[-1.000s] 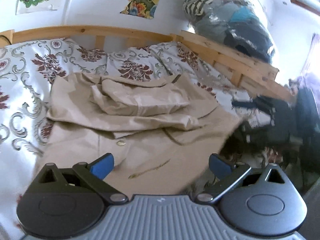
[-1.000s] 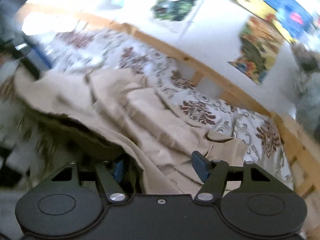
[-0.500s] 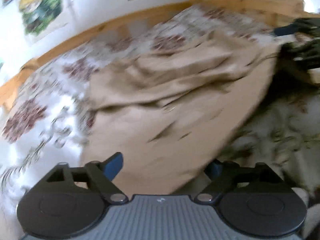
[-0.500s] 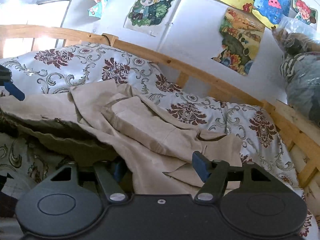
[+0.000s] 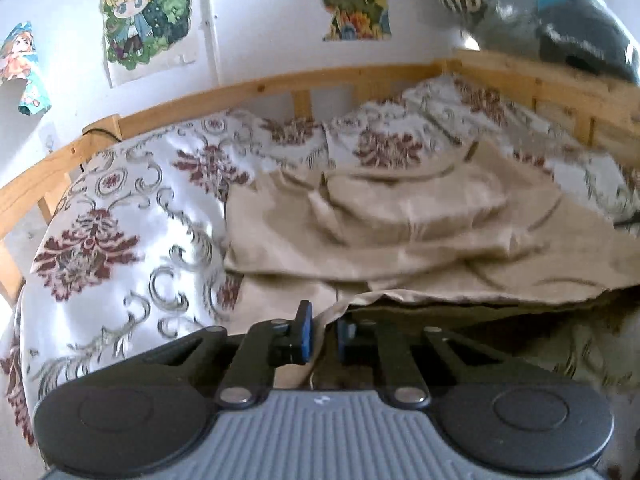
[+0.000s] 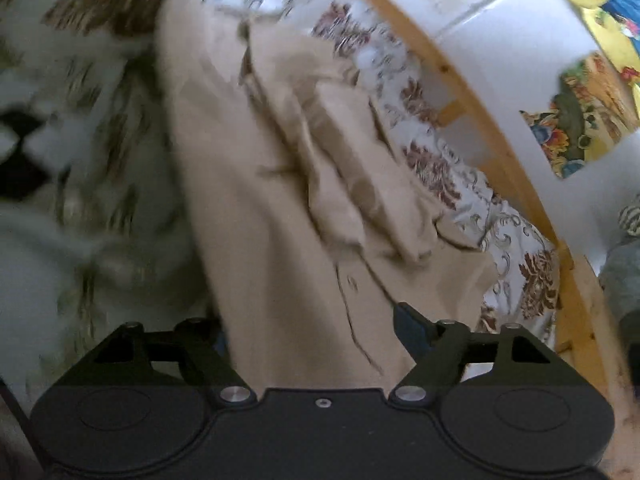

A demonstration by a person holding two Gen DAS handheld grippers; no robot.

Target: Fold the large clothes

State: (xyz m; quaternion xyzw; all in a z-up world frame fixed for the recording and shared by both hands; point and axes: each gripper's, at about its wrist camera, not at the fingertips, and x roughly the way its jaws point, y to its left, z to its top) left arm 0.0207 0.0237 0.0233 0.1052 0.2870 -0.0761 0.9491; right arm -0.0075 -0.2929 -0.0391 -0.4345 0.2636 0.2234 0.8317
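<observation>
A large beige garment [image 5: 400, 232] lies partly folded on a bed with a white, red-flowered cover [image 5: 132, 216]. My left gripper [image 5: 322, 338] is shut on the garment's near hem, which is lifted off the bed. In the right wrist view the garment [image 6: 272, 208] runs away from me, with a folded sleeve on top. My right gripper [image 6: 312, 336] is open, its fingers on either side of the garment's near edge; the left finger is partly hidden by cloth.
A wooden bed rail [image 5: 248, 92] runs along the far side against a white wall with posters [image 5: 148, 20]. A clear bag of clothes [image 5: 552, 16] sits at the far right corner. The rail also shows in the right wrist view [image 6: 472, 92].
My left gripper has closed on the garment's near hem and lifted it. My right gripper has tilted and swung over the garment, staying open.
</observation>
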